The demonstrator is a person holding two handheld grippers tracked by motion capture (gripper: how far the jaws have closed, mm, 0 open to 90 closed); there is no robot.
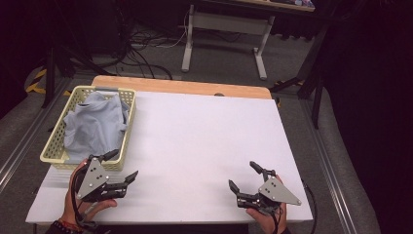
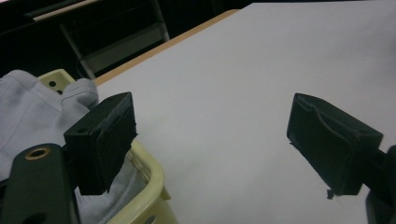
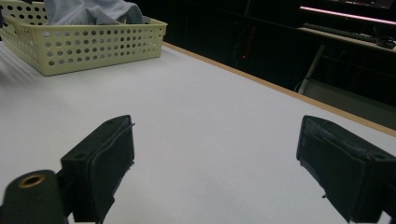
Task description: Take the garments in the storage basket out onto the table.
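Note:
A pale yellow perforated basket (image 1: 57, 141) stands at the table's left edge with a crumpled light blue garment (image 1: 95, 126) inside it. My left gripper (image 1: 122, 165) hovers open at the basket's near right corner, one jaw over the rim, nothing between the jaws. In the left gripper view the garment (image 2: 28, 112) and basket rim (image 2: 149, 172) lie behind the left jaw. Over the table's front right my right gripper (image 1: 243, 174) is open and empty. From the right gripper view the basket (image 3: 84, 42) is far off at the upper left, the garment (image 3: 88, 11) heaped in it.
A white sheet covers the table (image 1: 204, 141), with a wooden strip (image 1: 180, 87) bare along the far edge. Behind the table stand a desk frame (image 1: 224, 34) and floor cables (image 1: 141, 53). Dark space lies to the right.

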